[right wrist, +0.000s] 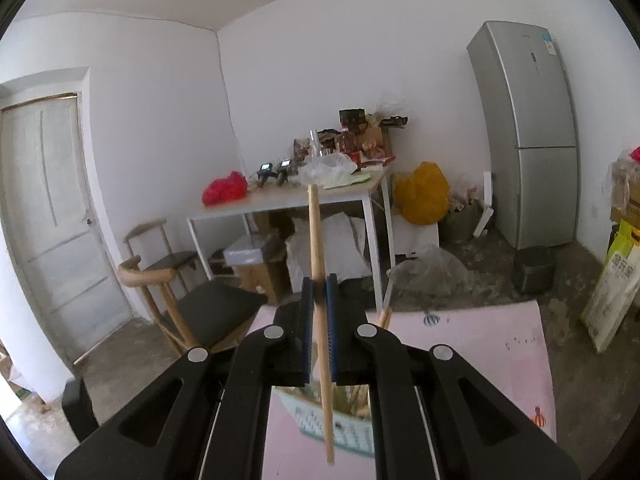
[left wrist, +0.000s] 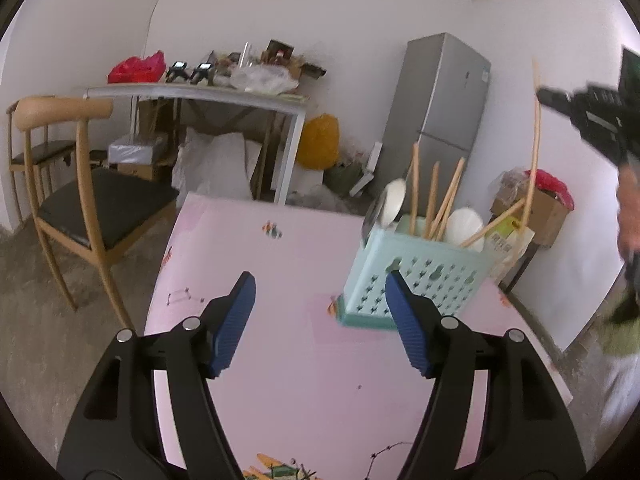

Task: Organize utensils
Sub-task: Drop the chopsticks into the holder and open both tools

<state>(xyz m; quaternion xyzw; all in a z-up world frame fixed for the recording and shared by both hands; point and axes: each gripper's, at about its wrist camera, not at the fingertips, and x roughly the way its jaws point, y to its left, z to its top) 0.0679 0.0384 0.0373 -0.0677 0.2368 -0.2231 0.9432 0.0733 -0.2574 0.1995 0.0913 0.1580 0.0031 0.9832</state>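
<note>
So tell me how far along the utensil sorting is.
Done: several chopsticks and two spoons already stand in the basket. In hand: the right claw is shut on one chopstick above the basket. The left claw is open and holds nothing. Left: drop that chopstick in; the table shows no loose utensils.

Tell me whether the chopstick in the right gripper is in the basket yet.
Not yet. The right gripper holds the chopstick upright above the basket; its lower tip hangs in front of the basket wall.

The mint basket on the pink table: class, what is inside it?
Inside the mint basket stand several wooden chopsticks, white spoons and one metal spoon. Its perforated walls hide their lower ends and the bottom.
</note>
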